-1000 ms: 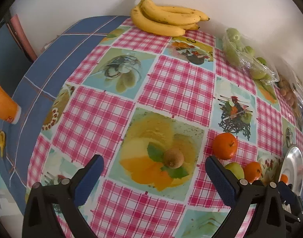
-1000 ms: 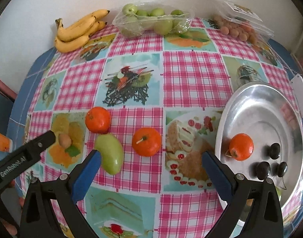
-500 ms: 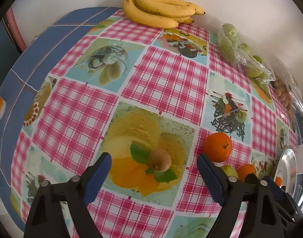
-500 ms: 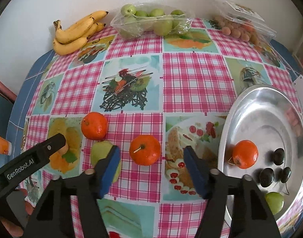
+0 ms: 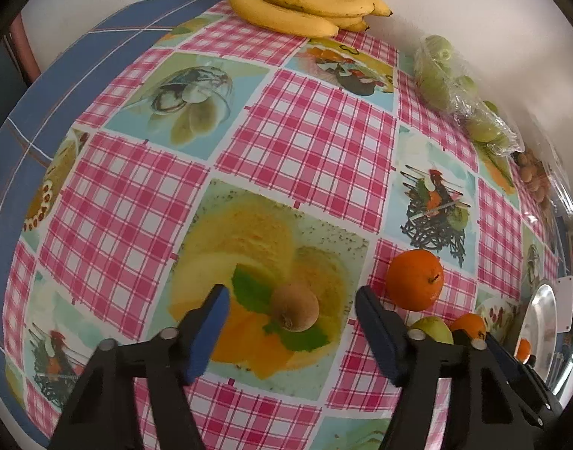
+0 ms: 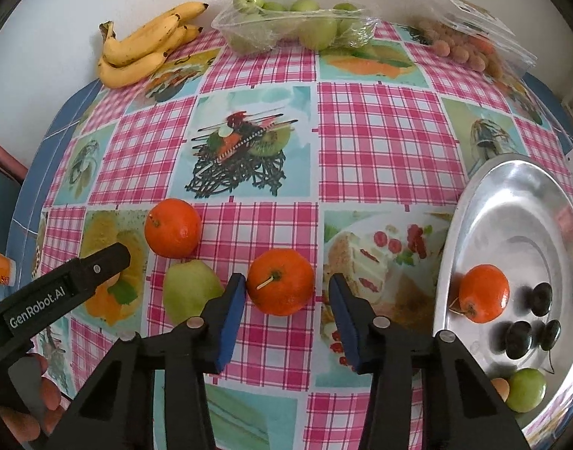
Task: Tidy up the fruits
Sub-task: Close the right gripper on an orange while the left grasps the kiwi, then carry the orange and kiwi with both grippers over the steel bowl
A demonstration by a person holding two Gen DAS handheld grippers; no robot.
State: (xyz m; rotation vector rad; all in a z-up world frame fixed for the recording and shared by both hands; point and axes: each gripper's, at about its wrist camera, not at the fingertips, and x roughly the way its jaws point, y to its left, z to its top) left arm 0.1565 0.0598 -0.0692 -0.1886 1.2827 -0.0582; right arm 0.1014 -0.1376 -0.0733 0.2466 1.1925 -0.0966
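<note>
Against a white wall, pink-checked tablecloth point(image 6: 380, 142) spread, kiwi point(image 5: 294, 308) framed by parted left gripper point(image 5: 290, 307), tangerine point(image 6: 280, 282) straddled by unclosed right gripper point(image 6: 287, 296).

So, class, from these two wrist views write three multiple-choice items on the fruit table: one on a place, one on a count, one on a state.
1. Where do the bananas lie?
A. on the metal tray
B. at the far table edge by the wall
C. between the right claw's fingers

2. How many oranges sit inside the metal tray?
A. one
B. two
C. three

3. What state is the left claw in?
A. shut on the kiwi
B. open, a finger on each side of the kiwi
C. open above the bananas

Answers: 1 B, the bunch rests against the white wall. 2 A, a single orange lies beside dark fruits. 3 B, gaps show between both fingers and the kiwi.
</note>
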